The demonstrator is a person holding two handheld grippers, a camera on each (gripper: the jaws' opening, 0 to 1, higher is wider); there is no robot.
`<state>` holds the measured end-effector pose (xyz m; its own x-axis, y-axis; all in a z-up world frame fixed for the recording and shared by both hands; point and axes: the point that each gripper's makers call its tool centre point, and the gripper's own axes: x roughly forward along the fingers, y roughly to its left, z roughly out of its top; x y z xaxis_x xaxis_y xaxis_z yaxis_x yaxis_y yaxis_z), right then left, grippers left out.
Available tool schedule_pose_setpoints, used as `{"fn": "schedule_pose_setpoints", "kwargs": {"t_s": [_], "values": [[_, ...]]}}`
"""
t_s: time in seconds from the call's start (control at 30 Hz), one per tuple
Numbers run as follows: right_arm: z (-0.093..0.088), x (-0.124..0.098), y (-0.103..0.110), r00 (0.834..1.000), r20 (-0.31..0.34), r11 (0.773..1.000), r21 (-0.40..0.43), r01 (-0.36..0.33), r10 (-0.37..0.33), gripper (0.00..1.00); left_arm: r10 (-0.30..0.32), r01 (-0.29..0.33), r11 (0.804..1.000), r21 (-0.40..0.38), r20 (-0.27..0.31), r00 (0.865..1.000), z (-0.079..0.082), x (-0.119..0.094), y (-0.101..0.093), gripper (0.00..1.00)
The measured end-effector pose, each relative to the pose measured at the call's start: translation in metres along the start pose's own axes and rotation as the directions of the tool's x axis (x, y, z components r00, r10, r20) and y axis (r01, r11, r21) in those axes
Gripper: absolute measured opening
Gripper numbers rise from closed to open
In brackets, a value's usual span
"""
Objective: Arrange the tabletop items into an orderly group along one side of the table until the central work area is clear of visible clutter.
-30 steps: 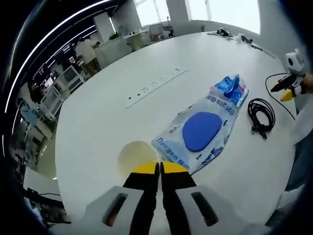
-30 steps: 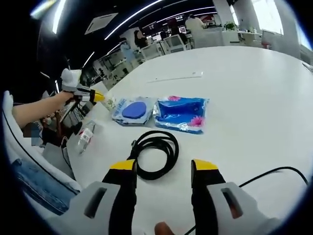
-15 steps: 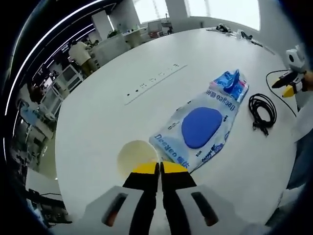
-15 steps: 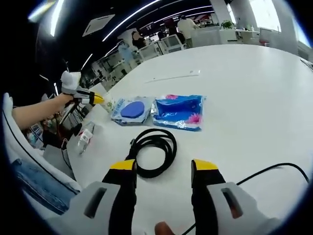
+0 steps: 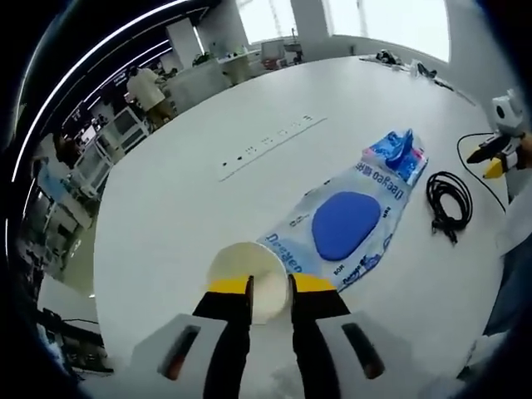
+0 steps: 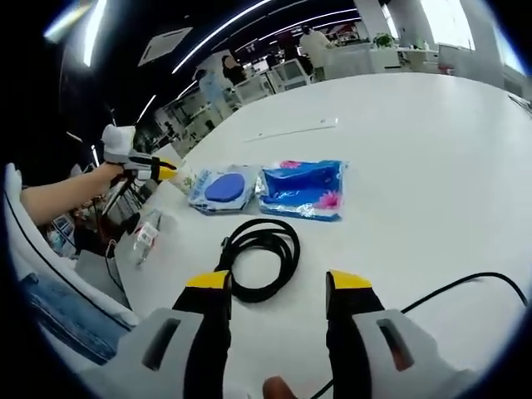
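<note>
Across the big white table (image 5: 183,208), the clutter is sitting toward the near edge where the person is standing. Largest is the clear packet with a blue disc (image 5: 345,224), lying flat beside the blue floral packet (image 5: 397,151); the two are touching end to end. Next to them the black cable coil (image 6: 262,256) is resting on the table, just ahead of the right gripper (image 6: 278,283), whose jaws are standing spread apart with nothing between them. The left gripper (image 5: 270,285) is reaching over the table edge, its jaws parted a little around the rim of the small cream paper cup (image 5: 247,270); whether they are pressing on it, I cannot tell.
</note>
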<state>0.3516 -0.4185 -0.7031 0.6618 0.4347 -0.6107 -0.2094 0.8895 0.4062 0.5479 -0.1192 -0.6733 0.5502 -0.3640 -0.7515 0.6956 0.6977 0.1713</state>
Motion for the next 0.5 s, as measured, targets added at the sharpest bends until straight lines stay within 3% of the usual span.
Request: {"fn": "schedule_pose_setpoints", "kwargs": {"t_s": [0.17, 0.27, 0.37, 0.43, 0.5], "values": [[0.0, -0.001, -0.001, 1.0, 0.007, 1.0, 0.013, 0.001, -0.001, 0.45, 0.031, -0.03, 0.999, -0.036, 0.016, 0.999, 0.0, -0.003, 0.005, 0.34], [0.0, -0.002, -0.001, 1.0, 0.01, 1.0, 0.017, 0.003, -0.003, 0.45, 0.069, -0.063, 0.995, -0.082, 0.068, 0.995, 0.007, -0.008, 0.011, 0.46], [0.0, -0.002, -0.001, 1.0, 0.014, 1.0, 0.017, 0.003, -0.003, 0.46, 0.111, -0.09, 0.979, -0.181, 0.11, 0.988, 0.011, -0.012, 0.018, 0.65], [-0.001, -0.003, -0.001, 1.0, 0.012, 1.0, 0.017, 0.002, -0.003, 0.46, 0.134, -0.094, 0.961, -0.261, 0.141, 0.981, 0.014, -0.015, 0.022, 0.85], [-0.002, -0.003, -0.001, 1.0, 0.01, 1.0, 0.017, 0.001, -0.002, 0.47, 0.154, -0.096, 0.948, -0.303, 0.171, 0.973, 0.016, -0.018, 0.026, 1.0]]}}
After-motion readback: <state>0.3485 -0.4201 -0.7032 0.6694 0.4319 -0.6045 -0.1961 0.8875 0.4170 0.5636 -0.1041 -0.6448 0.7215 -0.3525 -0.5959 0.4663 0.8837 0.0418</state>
